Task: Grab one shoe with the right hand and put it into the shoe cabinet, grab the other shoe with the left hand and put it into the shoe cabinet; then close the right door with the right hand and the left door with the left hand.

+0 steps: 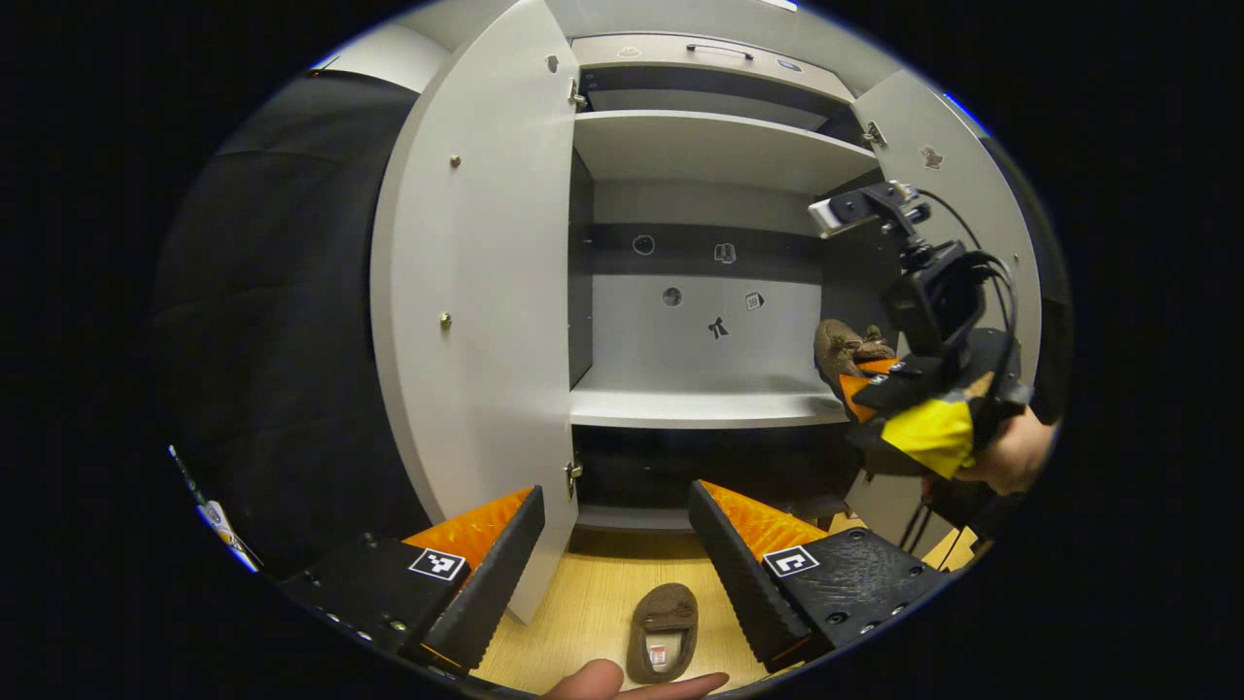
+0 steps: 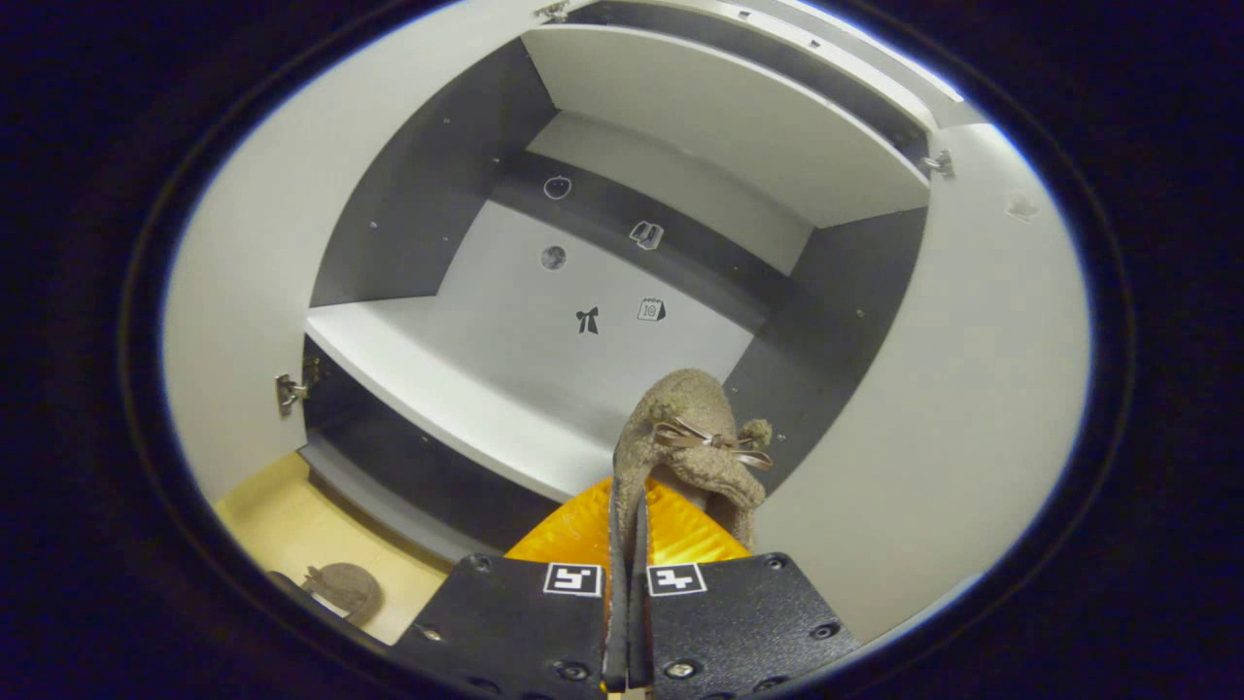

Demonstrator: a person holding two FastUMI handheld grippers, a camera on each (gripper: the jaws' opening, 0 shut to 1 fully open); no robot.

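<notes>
Fuzzy shoe (image 2: 692, 442) — toe toward cabinet (image 2: 505, 340).

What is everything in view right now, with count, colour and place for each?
Fuzzy brown slipper with ribbon bow: one, brown, clamped by its edge in the right tongs, raised before the middle shelf.
Fuzzy brown slipper on the floor: one, brown, lying on the floor below the left tongs.
Tall white shoe cabinet: one, white shelves and dark inner walls, straight ahead.
White cabinet doors: two, left door and right door, both swung open.
Small stickers: several, dark, on the cabinet's back panel.
Light wooden floor: one, pale yellow.
Left tongs: open.
Right tongs: shut on the slipper.
Hand: one, holding the right tongs.
</notes>
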